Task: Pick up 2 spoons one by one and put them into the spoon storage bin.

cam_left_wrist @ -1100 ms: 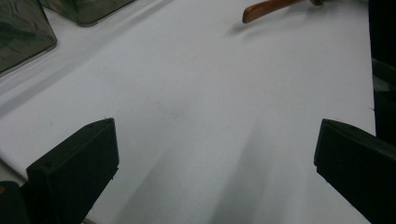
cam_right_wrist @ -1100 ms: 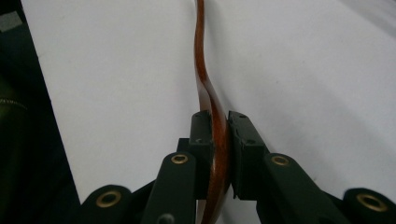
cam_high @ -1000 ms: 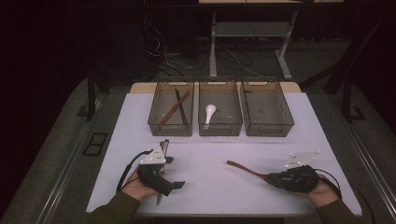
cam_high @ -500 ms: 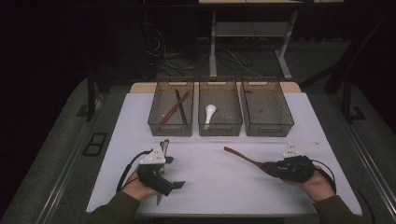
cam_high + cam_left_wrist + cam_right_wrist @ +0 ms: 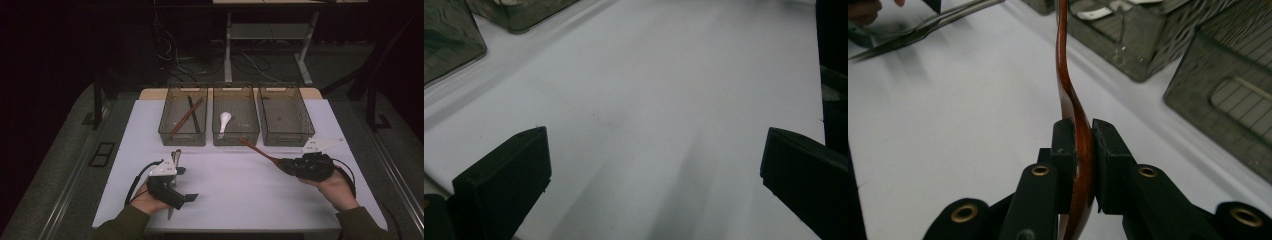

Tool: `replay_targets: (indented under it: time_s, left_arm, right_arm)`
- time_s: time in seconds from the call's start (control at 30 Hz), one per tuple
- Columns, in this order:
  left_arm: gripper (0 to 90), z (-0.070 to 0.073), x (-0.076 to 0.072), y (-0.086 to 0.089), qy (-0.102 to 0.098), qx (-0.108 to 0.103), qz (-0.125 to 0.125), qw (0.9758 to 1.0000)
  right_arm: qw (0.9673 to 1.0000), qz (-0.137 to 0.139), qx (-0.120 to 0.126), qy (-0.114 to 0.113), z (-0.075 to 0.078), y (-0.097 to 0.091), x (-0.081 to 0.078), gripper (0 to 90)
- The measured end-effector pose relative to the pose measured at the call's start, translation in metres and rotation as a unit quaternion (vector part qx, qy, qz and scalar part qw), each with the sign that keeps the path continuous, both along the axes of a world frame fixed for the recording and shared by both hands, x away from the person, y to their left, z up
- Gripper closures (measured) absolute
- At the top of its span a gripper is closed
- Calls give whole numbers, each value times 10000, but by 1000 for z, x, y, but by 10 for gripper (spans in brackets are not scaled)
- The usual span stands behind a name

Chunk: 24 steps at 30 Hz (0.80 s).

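Observation:
My right gripper [image 5: 286,165] [image 5: 1083,145] is shut on the bowl end of a brown wooden spoon [image 5: 257,150] [image 5: 1064,65], held off the table at the right. The handle points up and left, and its tip is close to the front wall of the middle bin [image 5: 236,139]. A white spoon [image 5: 224,121] [image 5: 1098,12] lies in that bin. My left gripper [image 5: 186,184] [image 5: 654,145] rests at the front left of the white table [image 5: 235,200]. It is open, its black jaws wide apart over bare tabletop.
Three dark see-through bins stand in a row at the back. The left bin [image 5: 182,137] holds a brown stick and a dark stick. The right bin [image 5: 285,140] [image 5: 1228,85] looks bare inside. The table's front edge lies just below both hands.
The right gripper has risen and moved toward the bins with the wooden spoon still in it, bringing the handle tip near the middle bin. The left gripper has stayed put.

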<state>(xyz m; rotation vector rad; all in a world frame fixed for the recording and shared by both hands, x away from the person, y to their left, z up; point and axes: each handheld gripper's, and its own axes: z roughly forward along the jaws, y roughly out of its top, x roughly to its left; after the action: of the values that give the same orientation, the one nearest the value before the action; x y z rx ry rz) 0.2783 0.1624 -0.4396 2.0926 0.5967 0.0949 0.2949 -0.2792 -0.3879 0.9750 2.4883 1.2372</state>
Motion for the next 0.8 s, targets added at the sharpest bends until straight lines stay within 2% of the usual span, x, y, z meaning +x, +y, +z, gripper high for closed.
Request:
replay_targets:
  time_s: [0.27, 0.53, 0.6, 0.8]
  left_arm:
    - [0, 0, 0, 0, -18, 0, -18, 10000]
    - [0, 0, 0, -1, -44, 14, -45, 10000]
    - [0, 0, 0, -1, -47, 34, -53, 10000]
    - [0, 0, 0, -1, -43, 14, -46, 10000]
  right_arm:
    - [9996, -194, 153, -115, 18, 11, 24, 805]
    - [9986, -423, 17, -325, 33, 29, 52, 805]
    - [9984, -484, 47, -293, 35, 34, 59, 805]
    - [9977, -556, 44, -380, 38, 49, 77, 805]
